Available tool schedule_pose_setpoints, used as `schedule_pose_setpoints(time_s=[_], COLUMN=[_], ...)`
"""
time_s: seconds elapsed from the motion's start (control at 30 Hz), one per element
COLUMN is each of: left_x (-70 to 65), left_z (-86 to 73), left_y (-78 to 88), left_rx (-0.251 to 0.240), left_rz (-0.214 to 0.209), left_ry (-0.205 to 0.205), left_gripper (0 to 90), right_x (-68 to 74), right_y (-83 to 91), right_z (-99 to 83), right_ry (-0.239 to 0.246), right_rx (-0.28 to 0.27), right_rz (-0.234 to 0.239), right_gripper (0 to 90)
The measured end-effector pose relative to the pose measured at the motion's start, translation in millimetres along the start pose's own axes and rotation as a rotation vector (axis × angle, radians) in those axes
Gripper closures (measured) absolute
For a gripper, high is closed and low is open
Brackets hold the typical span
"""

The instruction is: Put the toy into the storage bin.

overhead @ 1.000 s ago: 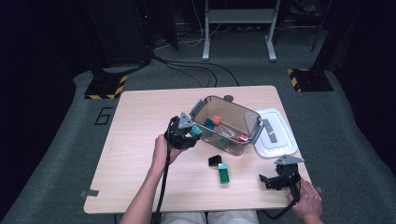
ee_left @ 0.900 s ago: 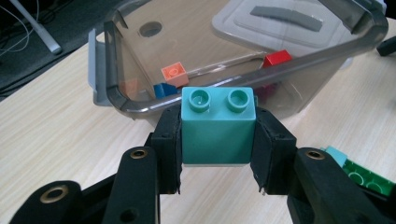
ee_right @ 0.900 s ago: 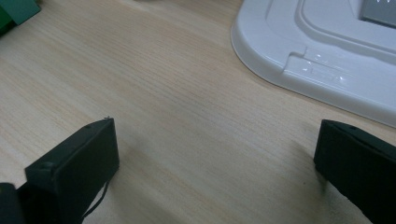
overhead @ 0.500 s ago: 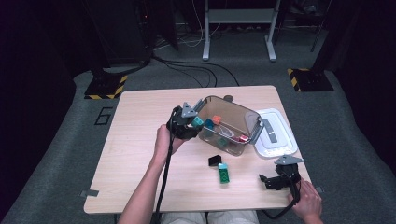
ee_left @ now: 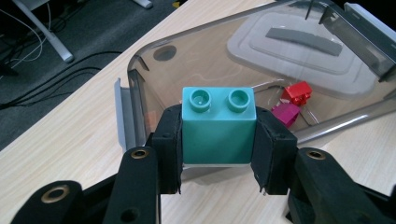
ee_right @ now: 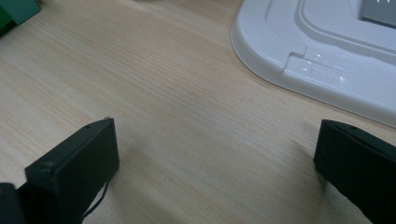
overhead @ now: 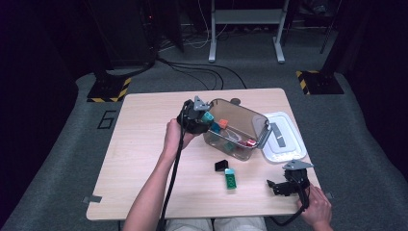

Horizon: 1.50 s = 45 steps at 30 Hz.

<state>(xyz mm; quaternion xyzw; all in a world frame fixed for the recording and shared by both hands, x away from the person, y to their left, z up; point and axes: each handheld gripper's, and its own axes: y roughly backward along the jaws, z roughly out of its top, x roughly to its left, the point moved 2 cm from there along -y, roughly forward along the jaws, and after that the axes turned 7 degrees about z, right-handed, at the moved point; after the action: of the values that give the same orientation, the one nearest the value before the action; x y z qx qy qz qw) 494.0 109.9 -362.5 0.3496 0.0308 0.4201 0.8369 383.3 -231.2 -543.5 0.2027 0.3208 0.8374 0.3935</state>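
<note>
Left hand-held gripper [ee_left: 218, 154] pinching studded teal plastic brick [ee_left: 218, 126], clear smoky bin [ee_left: 140, 84] beyond, right hand-held gripper [ee_right: 215, 163] spread

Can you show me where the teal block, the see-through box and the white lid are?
teal block [ee_left: 218, 126], left gripper view, on its front face.
see-through box [overhead: 258, 123], high view, on its right wall.
white lid [overhead: 288, 149], high view, on its flat top.

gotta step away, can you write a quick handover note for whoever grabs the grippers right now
Left gripper: shut on the teal brick, held at the near rim of the clear bin.
Right gripper: open, nothing between its jaws, low over the table beside the white lid.
Done: orange, red and magenta bricks lie in the bin.
Left: drop the teal brick in, then likely the green brick and black piece on the table; the lid is off.
</note>
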Motion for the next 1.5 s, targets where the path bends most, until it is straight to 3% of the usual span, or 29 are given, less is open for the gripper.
schedule_pose_setpoints(time_s=[0.5,0.77,1.2,1.27,1.37,1.5], left_x=[12.3,15.4,14.8,14.3,13.8,14.4], left_z=[8.5,8.9,1.9,1.4,0.4,-1.4], left_y=[-21.4,-40.7,-66.0,-67.4,-66.4,-57.5], left_rx=[0.047,0.084,0.173,0.188,0.198,0.179], left_rz=[0.015,0.026,0.001,0.005,0.017,0.027], left_ry=[0.02,0.03,0.055,0.059,0.077,0.091], left_gripper=[58.6,58.5,57.7,53.1,39.5,26.1], right_x=[0.0,0.0,-0.1,0.0,-0.1,0.0], right_y=[0.0,0.0,0.0,0.0,0.0,0.0], right_z=[0.0,0.0,0.0,0.0,0.0,0.0], right_ry=[0.0,0.0,0.0,0.0,0.001,0.0], right_rx=[0.0,0.0,0.0,0.0,0.0,0.0], right_rz=[0.0,0.0,0.0,0.0,0.0,0.0], right_gripper=[0.0,0.0,0.0,0.0,0.0,0.0])
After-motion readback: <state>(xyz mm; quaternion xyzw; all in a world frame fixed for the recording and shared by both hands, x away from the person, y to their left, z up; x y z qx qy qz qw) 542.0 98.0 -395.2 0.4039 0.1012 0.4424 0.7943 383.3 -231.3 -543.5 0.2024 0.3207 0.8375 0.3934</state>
